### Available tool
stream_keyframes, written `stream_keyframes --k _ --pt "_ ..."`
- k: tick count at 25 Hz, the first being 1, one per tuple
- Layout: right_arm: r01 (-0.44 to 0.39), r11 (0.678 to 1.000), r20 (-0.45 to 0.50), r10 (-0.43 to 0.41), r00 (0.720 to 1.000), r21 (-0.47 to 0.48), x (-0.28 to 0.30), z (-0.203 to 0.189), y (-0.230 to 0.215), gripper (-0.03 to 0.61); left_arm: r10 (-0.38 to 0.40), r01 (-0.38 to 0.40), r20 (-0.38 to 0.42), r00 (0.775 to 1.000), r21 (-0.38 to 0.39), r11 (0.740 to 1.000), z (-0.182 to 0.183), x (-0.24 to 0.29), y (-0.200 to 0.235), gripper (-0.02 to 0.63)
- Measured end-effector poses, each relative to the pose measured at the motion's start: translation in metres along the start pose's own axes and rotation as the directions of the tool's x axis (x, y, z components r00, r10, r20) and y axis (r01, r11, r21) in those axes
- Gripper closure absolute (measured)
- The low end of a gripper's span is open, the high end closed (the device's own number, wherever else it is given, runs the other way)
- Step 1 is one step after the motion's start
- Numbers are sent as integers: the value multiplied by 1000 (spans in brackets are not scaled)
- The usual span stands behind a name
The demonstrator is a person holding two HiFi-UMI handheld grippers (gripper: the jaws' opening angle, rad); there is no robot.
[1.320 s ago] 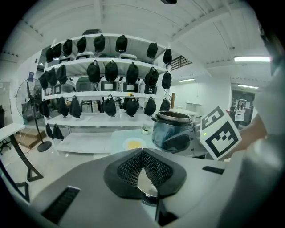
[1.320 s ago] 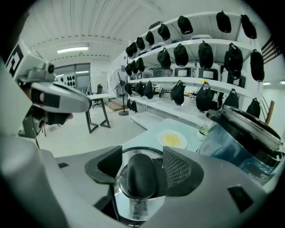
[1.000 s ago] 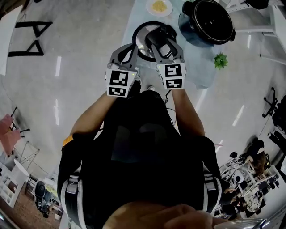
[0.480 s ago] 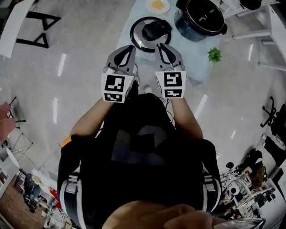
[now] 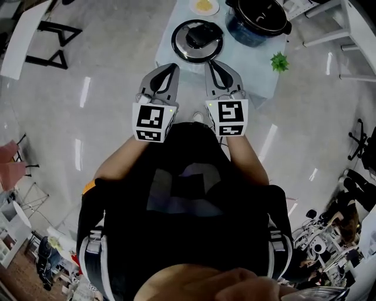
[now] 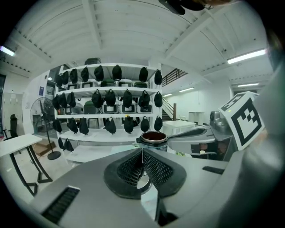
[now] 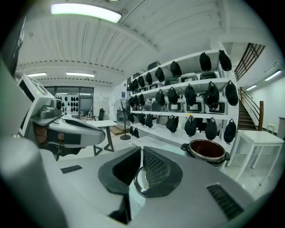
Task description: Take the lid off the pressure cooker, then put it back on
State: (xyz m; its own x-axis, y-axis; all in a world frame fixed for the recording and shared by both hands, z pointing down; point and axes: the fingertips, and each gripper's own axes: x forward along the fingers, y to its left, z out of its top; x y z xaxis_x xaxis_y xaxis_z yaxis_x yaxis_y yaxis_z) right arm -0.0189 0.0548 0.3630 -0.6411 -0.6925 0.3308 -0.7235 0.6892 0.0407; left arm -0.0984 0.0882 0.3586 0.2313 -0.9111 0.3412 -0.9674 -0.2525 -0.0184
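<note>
Now, removal done, the lid (image 5: 197, 40) lies on the bench (image 5: 247, 66) beside the uncovered pressure cooker (image 5: 257, 20). My left gripper (image 5: 171, 66) is closed and empty; my right gripper (image 5: 212, 63) has just been closing on nothing. Next, I judge: part the jaws, regrasp, reseat.

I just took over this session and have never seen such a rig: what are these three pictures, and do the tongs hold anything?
No robot: a person holds tongs in each hand. The head view looks down from a camera on the person's head and shows the left tongs and right tongs pointing toward the table. The other two pictures come from a camera riding on each, looking along its jaws. On the table lie the lid, the open pressure cooker, a plate of yellow food and a small plant. Both tongs are shut and empty; the right ones have just been closing on nothing.
</note>
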Motion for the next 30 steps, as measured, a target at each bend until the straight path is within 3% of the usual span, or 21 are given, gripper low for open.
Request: stream_keyframes --k 17,30 --pt "137 989 -15 -137 991 63 -37 12 82 545 -140 136 39 989 75 988 -3 -73 31 603" --pt "198 977 -31 -196 980 81 -61 1 104 545 -212 209 28 977 91 974 -19 -96 22 603"
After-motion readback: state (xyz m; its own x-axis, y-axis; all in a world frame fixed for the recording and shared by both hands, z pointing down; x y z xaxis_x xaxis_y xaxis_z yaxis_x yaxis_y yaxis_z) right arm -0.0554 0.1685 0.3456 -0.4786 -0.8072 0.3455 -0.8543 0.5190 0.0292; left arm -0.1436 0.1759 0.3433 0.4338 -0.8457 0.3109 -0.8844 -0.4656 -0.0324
